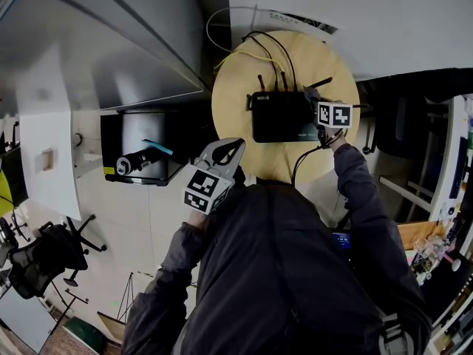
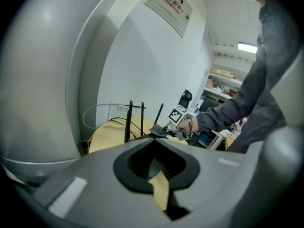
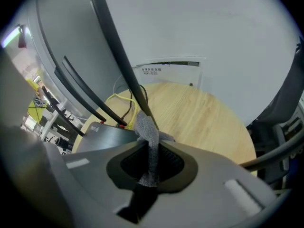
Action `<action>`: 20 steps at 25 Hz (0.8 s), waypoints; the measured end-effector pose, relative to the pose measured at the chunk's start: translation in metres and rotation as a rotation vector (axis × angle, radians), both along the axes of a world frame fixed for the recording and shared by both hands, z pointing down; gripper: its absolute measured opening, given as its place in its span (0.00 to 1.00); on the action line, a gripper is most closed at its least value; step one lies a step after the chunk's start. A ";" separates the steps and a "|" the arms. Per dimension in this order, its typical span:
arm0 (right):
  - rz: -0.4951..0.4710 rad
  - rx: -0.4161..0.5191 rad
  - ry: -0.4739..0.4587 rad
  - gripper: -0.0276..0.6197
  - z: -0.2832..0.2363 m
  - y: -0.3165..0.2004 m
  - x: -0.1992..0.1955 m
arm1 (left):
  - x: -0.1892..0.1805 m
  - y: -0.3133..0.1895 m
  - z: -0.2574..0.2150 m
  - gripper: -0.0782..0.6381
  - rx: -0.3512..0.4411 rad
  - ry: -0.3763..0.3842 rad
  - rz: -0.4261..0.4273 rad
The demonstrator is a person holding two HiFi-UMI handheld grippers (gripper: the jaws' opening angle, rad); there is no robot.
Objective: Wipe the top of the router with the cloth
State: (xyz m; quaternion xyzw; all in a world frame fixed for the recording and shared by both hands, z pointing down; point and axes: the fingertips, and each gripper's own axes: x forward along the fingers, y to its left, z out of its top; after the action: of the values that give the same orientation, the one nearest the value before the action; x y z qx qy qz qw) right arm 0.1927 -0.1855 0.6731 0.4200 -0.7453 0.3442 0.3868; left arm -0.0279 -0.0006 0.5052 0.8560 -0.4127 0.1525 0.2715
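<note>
Router [image 1: 282, 115] — antennas [image 3: 118, 61], cables [image 1: 270, 46] beside cloth [image 3: 148, 132]

Black router [image 1: 283, 115] flat on table [image 1: 236, 117], antennas up; grey cloth [image 3: 146, 127] bunched in your right gripper [image 3: 150, 152], at router's right edge.

A round wooden table [image 1: 235, 120] lies ahead of me, under a white wall [image 1: 384, 13]. At its eleven o'clock edge a yellow cable [image 1: 233, 58] curls beside a white cable loop [image 1: 208, 29]. Black cables [image 1: 279, 46] run off the table at twelve o'clock. A printed label [image 3: 166, 69] is fixed to the wall behind. At eight o'clock in the head view a black office chair [image 1: 41, 254] stands on the pale floor [image 1: 140, 220].
</note>
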 end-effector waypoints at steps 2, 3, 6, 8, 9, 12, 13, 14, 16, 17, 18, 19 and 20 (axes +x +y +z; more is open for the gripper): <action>-0.008 0.009 -0.053 0.09 -0.007 0.007 -0.019 | -0.001 0.001 0.000 0.11 0.001 0.000 0.000; -0.031 0.009 -0.076 0.09 -0.011 0.013 -0.033 | -0.002 0.002 0.000 0.11 0.002 0.000 0.001; -0.151 0.005 -0.122 0.09 -0.018 0.037 -0.088 | -0.002 0.004 -0.001 0.11 -0.004 -0.001 0.006; -0.246 0.002 -0.144 0.09 -0.019 0.057 -0.126 | -0.003 0.005 -0.001 0.11 -0.005 -0.002 0.009; -0.290 0.000 -0.148 0.09 -0.019 0.066 -0.142 | -0.003 0.005 -0.001 0.11 -0.002 -0.003 0.008; -0.373 -0.013 -0.146 0.09 -0.013 0.087 -0.176 | -0.007 0.006 -0.002 0.11 0.002 -0.007 0.005; -0.388 -0.017 -0.143 0.09 -0.010 0.092 -0.183 | -0.008 0.007 -0.001 0.11 0.003 -0.007 0.002; -0.402 -0.020 -0.140 0.09 -0.007 0.095 -0.188 | -0.010 0.008 -0.001 0.11 0.001 -0.007 -0.002; -0.417 -0.025 -0.130 0.09 -0.001 0.099 -0.190 | -0.012 0.011 0.000 0.11 -0.004 -0.006 -0.008; -0.416 -0.026 -0.127 0.09 0.001 0.100 -0.189 | -0.014 0.012 0.000 0.11 -0.003 -0.005 -0.009; -0.416 -0.025 -0.123 0.09 0.001 0.099 -0.187 | -0.015 0.012 0.000 0.11 -0.001 -0.005 -0.009; -0.417 -0.022 -0.117 0.09 0.001 0.098 -0.184 | -0.016 0.013 0.000 0.11 -0.001 -0.004 -0.009; -0.421 -0.021 -0.108 0.09 0.000 0.097 -0.181 | -0.017 0.014 0.000 0.11 -0.003 -0.003 -0.008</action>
State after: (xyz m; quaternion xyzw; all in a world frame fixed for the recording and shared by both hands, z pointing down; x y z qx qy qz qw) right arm 0.0116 -0.0886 0.6733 0.2322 -0.8326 0.2855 0.4139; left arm -0.0445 0.0132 0.5048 0.8538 -0.4163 0.1532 0.2726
